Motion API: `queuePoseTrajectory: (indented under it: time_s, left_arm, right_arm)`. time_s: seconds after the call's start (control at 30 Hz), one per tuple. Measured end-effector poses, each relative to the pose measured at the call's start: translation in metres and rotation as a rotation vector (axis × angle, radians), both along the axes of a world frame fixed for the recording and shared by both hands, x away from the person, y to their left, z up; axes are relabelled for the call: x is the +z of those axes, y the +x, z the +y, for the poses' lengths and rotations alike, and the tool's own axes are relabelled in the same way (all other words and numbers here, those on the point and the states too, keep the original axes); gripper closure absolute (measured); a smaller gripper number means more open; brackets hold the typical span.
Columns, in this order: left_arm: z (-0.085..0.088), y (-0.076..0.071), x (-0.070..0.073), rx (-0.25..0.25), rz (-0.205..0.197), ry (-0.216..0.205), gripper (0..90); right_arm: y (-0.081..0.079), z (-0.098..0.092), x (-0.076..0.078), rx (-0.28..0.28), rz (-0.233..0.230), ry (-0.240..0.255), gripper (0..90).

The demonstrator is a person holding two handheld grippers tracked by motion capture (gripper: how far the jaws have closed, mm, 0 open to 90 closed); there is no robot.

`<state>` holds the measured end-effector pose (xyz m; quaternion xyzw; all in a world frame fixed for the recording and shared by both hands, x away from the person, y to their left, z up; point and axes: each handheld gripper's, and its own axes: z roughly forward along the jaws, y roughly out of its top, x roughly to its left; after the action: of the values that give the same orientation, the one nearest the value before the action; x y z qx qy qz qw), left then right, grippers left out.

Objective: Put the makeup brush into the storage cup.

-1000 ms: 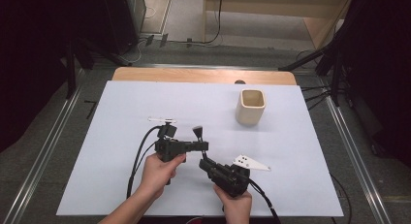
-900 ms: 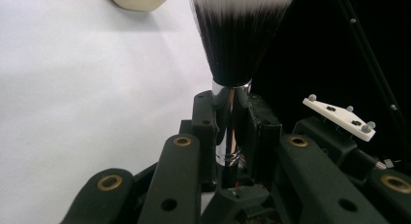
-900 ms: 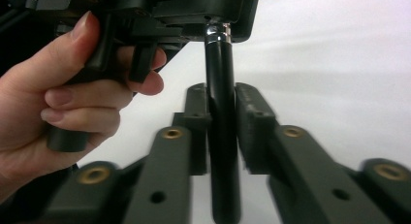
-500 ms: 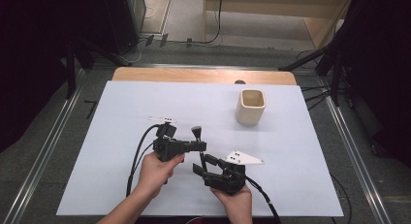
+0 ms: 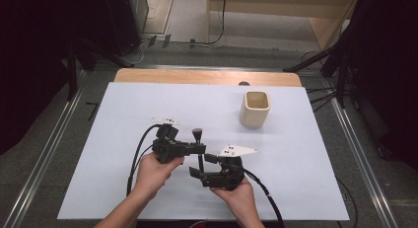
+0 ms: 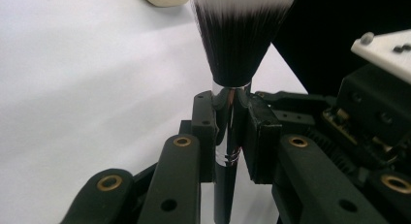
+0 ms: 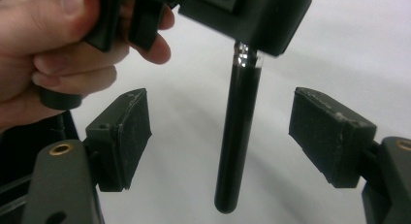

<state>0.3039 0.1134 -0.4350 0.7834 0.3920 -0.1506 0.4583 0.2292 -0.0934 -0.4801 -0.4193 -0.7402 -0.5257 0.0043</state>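
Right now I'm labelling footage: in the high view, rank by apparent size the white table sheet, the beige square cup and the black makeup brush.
1. White table sheet
2. Beige square cup
3. Black makeup brush, partly hidden by the hand-held grippers.

The cup [image 5: 255, 108] is placed on the table [image 5: 123, 104], toward its far right part. Nearer than the cup and to its left, the brush [image 5: 199, 149] is held above the table. The left gripper [image 5: 201, 148] is found left of the brush, and the right gripper [image 5: 203, 165] just nearer than it. The wooden board [image 5: 207, 77] lies behind the cup, along the far edge.
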Motion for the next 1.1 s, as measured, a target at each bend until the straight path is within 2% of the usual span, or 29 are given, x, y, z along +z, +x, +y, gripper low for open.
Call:
queuePoseTrajectory:
  time_s: [0.17, 0.3, 0.4, 0.53, 0.6, 0.67, 0.73, 0.8, 1.1]
  left_arm:
    - [0.002, 0.001, 0.001, -0.012, -0.001, 0.008, 77.7]
    - [0.004, 0.003, 0.0, -0.028, 0.012, 0.007, 77.6]
    - [0.005, 0.003, 0.001, -0.042, 0.001, 0.017, 77.6]
    - [0.007, 0.003, 0.002, -0.055, -0.006, 0.008, 77.6]
    - [0.007, 0.003, 0.002, -0.06, -0.011, 0.008, 77.6]
    - [0.007, 0.003, 0.003, -0.067, -0.017, 0.008, 77.5]
    - [0.007, 0.003, 0.003, -0.077, -0.02, 0.006, 77.6]
    - [0.007, 0.003, 0.004, -0.089, -0.025, -0.001, 77.5]
    - [0.007, 0.003, 0.005, -0.152, -0.048, -0.018, 77.4]
  right_arm:
    - [0.006, -0.001, 0.007, 0.054, -0.015, -0.049, 23.9]
    - [0.012, -0.002, 0.012, 0.082, 0.008, -0.05, 25.5]
    - [0.015, -0.001, 0.016, 0.12, 0.017, -0.104, 26.0]
    - [0.016, -0.002, 0.018, 0.154, 0.012, -0.122, 26.1]
    - [0.017, -0.005, 0.017, 0.172, 0.017, -0.117, 26.2]
    - [0.019, -0.008, 0.016, 0.226, 0.014, -0.101, 26.3]
    - [0.019, -0.009, 0.015, 0.236, 0.011, -0.1, 26.4]
    - [0.021, -0.011, 0.014, 0.271, 0.014, -0.078, 26.7]
    - [0.024, -0.014, 0.012, 0.309, 0.002, -0.02, 27.3]
